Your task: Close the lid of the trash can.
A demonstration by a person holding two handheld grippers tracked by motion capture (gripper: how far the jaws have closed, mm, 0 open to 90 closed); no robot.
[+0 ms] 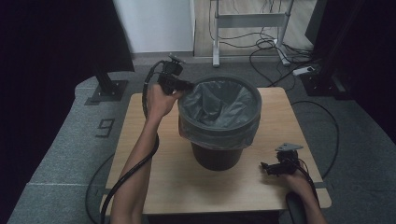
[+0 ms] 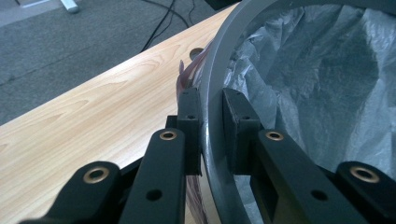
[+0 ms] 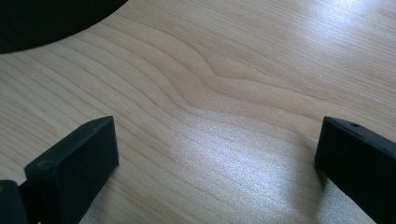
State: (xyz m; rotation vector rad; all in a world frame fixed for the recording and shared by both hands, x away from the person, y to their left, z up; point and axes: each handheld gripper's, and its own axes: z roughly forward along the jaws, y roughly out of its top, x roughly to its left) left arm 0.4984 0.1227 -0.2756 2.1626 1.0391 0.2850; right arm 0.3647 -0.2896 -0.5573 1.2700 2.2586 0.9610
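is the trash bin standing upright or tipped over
Upright. The bin stands on its base on the table, mouth up, with the liner bag folded over its rim.

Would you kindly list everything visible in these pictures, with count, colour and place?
bin: one, dark, middle of the table.
ring: one, grey, round the bin's top, over the liner.
liner: one, grey translucent, inside the bin, folded over its edge.
table: one, light wood.
cables: several, black, on the grey carpet behind the table.
metal stand: one, grey, far floor.
left tongs: one, black, clamped on the ring at the bin's far left.
right tongs: one, black, open, on the table's near right.
forearms: two, from the bottom.
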